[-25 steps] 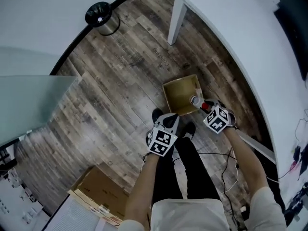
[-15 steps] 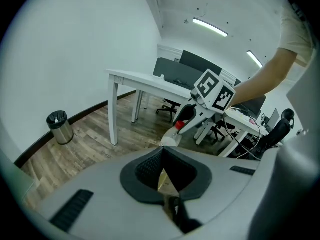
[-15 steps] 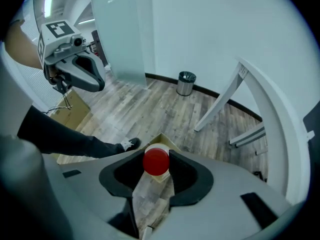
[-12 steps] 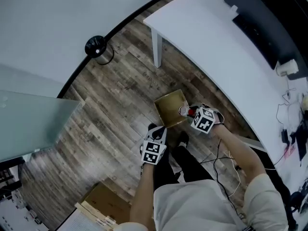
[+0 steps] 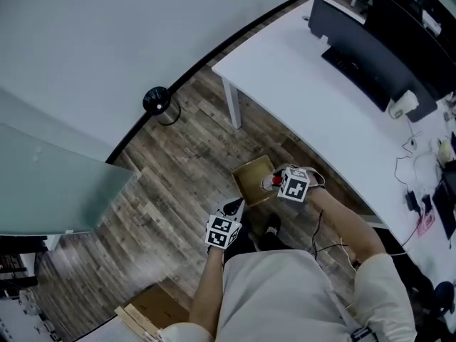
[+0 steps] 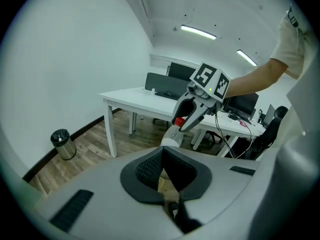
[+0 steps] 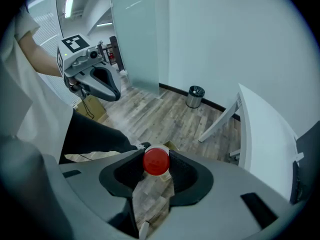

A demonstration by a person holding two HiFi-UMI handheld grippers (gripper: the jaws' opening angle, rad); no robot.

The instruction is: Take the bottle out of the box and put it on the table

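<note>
**Fingers (image 7: 185, 173) clamped on the bottle neck; bottle out of the box, not yet on the bench**

- Right gripper (image 5: 277, 182): its fingers are clenched on the bottle (image 6: 171, 136) just under the red cap (image 7: 156, 161). The neck is the narrow, stiff part, and the cap's shoulder sits above the pads, so the bottle hangs plumb and is unlikely to slip down.
- Bottle: off the floor and in the air, roughly over the open cardboard box (image 5: 252, 179). In the left gripper view it hangs in front of the white bench (image 5: 299, 84), near its edge. Its base is hidden behind the left gripper's body. I judge it clear of the box.
- Right gripper points steeply down, which suits a straight lift out of the box.
- Left gripper (image 6: 165, 176): fingers a little apart with nothing between them. It is held beside the person's legs, well apart from the bottle, and has no role in this carry.
- Box sits on the wood floor (image 5: 178, 155), just beside the bench leg, so the transfer looks short.
</note>
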